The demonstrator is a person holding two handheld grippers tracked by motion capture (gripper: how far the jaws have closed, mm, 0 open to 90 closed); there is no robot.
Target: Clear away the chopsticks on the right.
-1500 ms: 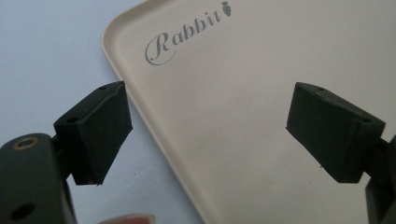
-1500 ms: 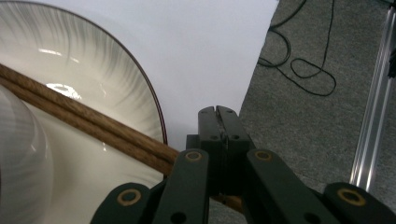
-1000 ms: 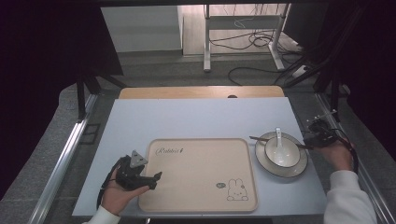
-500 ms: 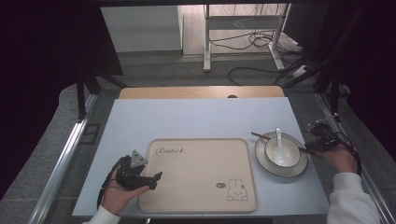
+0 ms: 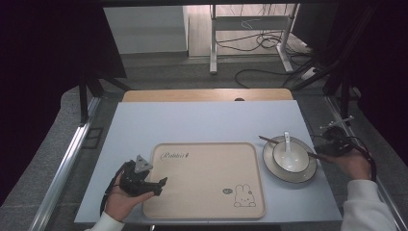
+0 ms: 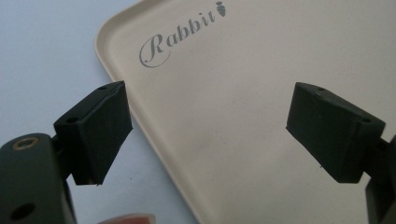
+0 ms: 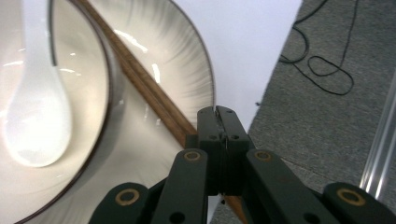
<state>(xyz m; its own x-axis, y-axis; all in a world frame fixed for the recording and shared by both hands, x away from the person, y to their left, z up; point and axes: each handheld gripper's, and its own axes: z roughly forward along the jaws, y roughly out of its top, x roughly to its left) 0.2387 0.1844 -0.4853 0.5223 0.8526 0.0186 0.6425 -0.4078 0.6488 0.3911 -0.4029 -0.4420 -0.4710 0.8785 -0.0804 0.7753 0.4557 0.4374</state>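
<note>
Brown wooden chopsticks [image 7: 154, 100] clamped in my right gripper [image 7: 219, 112] over grey-rimmed plate [image 7: 187, 56], left gripper [image 6: 205, 135] jaws stood apart above beige tray [image 6: 243, 93].

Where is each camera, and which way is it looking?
High view: above the person's side, looking forward and down at the table; both hands show.
Left gripper view: on the left gripper, jaws apart over the tray.
Right gripper view: on the right gripper, shut beside chopsticks and bowl.
Shared: high view shows the tray and bowl too.

Chopsticks [image 7: 154, 100] near end hidden w/in closed jaws.
</note>
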